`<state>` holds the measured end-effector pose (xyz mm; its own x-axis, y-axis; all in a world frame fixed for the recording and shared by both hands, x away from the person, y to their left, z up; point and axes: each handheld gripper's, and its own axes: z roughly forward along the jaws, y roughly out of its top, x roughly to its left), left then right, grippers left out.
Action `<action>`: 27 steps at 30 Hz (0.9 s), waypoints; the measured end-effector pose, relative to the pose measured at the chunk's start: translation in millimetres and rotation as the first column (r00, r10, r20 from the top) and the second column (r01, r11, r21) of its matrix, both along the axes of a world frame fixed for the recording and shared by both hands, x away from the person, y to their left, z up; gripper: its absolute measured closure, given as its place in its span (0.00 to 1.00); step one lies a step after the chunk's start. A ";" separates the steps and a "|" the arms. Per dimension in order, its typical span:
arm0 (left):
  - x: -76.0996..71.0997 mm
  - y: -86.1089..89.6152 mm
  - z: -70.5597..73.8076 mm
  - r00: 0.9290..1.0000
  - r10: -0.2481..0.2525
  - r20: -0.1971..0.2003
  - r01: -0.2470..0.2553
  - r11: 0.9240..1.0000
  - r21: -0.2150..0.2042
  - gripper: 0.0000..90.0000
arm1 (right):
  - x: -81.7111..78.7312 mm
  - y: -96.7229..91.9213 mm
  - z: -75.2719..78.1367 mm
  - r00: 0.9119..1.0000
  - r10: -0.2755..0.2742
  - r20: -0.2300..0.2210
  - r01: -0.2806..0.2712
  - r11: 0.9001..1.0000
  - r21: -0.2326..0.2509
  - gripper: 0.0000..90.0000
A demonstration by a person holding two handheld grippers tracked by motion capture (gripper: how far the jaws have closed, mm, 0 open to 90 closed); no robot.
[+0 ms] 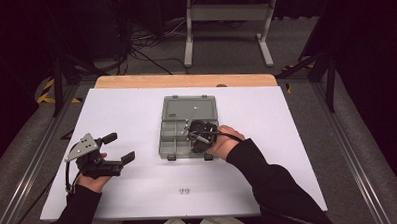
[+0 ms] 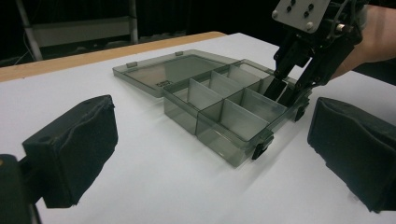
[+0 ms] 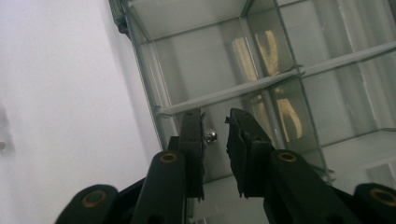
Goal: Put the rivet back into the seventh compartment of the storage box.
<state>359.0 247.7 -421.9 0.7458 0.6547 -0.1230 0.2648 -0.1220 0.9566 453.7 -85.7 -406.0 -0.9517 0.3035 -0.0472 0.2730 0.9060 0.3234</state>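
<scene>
A person sits at a white table with a two-jaw gripper in each hand. The right gripper points down into a smoky grey, see-through compartment box that lies open near the middle of the table, its lid folded flat on the far side. The gripper's tips are inside a compartment on the right part of the box, near its front edge.

In the right gripper view, the right gripper shows its two black jaws standing a narrow gap apart. A small shiny metal ball sits in that gap, close against the left jaw and clear of the right one. The jaws do not clamp it; whether the ball rests on the compartment floor cannot be told. Thin clear dividers cross just beyond the jaw tips.

The left gripper rests on the table well to the left of the box, lying level and aimed toward it. Its jaws stand wide apart with nothing between them. In the left gripper view, its padded jaws frame the box and the right gripper dipping into the far right compartment.

Two small metal bits lie on the table near the person, between the two forearms.
</scene>
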 end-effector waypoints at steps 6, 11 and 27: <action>0.1 0.0 -0.1 1.000 0.000 0.000 0.000 1.000 0.000 0.02 | -3.6 -2.9 18.4 0.999 -0.009 0.043 0.007 0.999 0.036 0.68; 0.1 -0.1 -0.1 1.000 0.002 0.001 -0.002 1.000 0.004 0.02 | -10.0 -2.6 31.0 0.997 -0.004 0.073 0.000 0.998 0.057 0.60; -0.1 0.1 0.1 1.000 -0.001 0.001 0.001 1.000 0.001 0.02 | -43.8 -1.2 56.4 0.990 0.065 0.123 -0.081 0.988 0.135 0.23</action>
<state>358.9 247.8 -421.8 0.7467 0.6539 -0.1217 0.2642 -0.1237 0.9565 409.9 -86.8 -349.6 -0.9618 0.2449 -0.1223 0.1603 0.8662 0.4734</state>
